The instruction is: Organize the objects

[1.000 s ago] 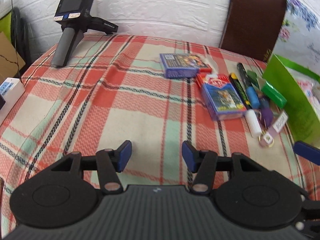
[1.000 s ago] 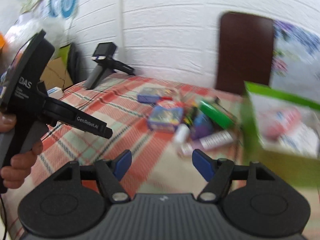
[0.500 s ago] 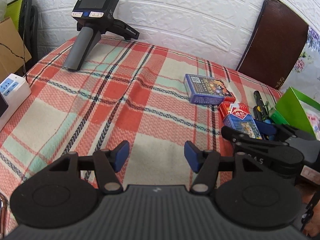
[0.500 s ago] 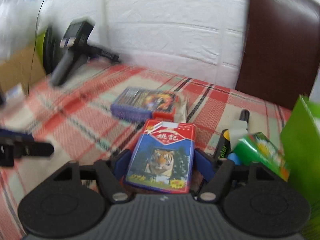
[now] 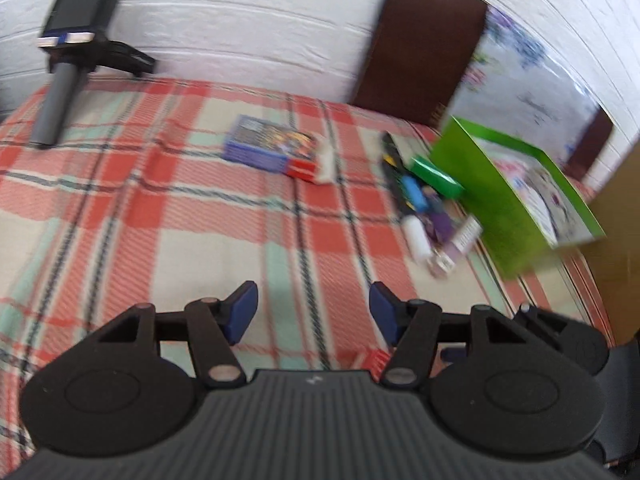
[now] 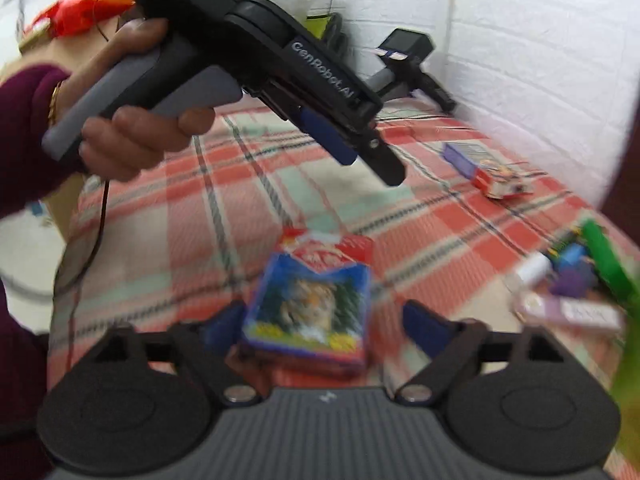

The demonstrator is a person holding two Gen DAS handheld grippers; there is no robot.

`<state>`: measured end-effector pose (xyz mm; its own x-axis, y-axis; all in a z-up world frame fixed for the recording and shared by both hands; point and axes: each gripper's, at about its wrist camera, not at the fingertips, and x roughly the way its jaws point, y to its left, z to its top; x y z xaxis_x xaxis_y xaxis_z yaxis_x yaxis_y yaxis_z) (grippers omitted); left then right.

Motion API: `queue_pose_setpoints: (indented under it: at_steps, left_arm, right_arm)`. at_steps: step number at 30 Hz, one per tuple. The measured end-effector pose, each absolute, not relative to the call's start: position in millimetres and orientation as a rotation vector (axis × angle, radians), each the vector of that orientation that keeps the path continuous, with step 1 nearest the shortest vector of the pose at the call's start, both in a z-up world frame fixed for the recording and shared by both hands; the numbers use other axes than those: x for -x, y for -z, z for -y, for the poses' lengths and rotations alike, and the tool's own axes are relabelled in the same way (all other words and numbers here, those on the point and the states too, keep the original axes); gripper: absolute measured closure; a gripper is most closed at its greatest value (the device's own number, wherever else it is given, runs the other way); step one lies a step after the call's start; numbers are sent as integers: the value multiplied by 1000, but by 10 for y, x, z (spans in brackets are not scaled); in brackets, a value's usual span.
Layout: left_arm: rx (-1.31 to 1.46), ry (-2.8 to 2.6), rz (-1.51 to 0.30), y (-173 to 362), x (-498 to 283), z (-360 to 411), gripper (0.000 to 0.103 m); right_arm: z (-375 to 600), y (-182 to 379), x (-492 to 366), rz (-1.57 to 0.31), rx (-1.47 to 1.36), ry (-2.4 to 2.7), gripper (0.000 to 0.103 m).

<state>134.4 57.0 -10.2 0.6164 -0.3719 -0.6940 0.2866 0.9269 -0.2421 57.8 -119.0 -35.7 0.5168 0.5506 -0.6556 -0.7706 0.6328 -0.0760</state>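
A tiger-print card pack lies on the plaid cloth between the wide-open fingers of my right gripper, touching the left finger; the right finger stands apart from it. My left gripper is open and empty over the cloth; it also shows in the right wrist view, held in a hand above the cloth. A blue card box with a red pack beside it lies farther back. Markers, a green box and a purple tag form a pile next to the green box lid.
A spare handheld gripper device stands at the back left against the white brick wall. A brown chair back rises behind the table. The plaid-covered table has its edge at the right near the green lid.
My right gripper has swung left with the tiger pack between its fingers; the pack has left the pile. My left gripper has moved right, and the view is blurred by motion.
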Motion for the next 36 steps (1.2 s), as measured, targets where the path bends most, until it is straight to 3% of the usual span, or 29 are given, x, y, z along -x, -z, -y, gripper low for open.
queue_pose_setpoints:
  at_steps: [8, 11, 12, 13, 22, 30, 36]
  left_arm:
    - [94, 435, -897, 302, -1154, -437, 41]
    - [111, 461, -915, 306, -1037, -407, 50]
    - [119, 462, -918, 309, -989, -393, 52]
    - [118, 454, -913, 311, -938, -374, 52]
    - [105, 473, -874, -8, -883, -10, 58]
    - [-49, 625, -698, -645, -1320, 1006, 58]
    - [-69, 668, -687, -685, -1768, 1574, 58]
  right_arm:
    - [1368, 357, -542, -682, 146, -668, 13]
    - [1327, 371, -486, -666, 178, -636, 27]
    - [1314, 368, -456, -660, 193, -639, 39]
    - [1313, 359, -424, -657, 194, -637, 41]
    - [1548, 208, -124, -576, 148, -563, 42]
    - [2265, -297, -238, -403, 108, -323, 42]
    - [2728, -368, -592, -375, 94, -209, 42]
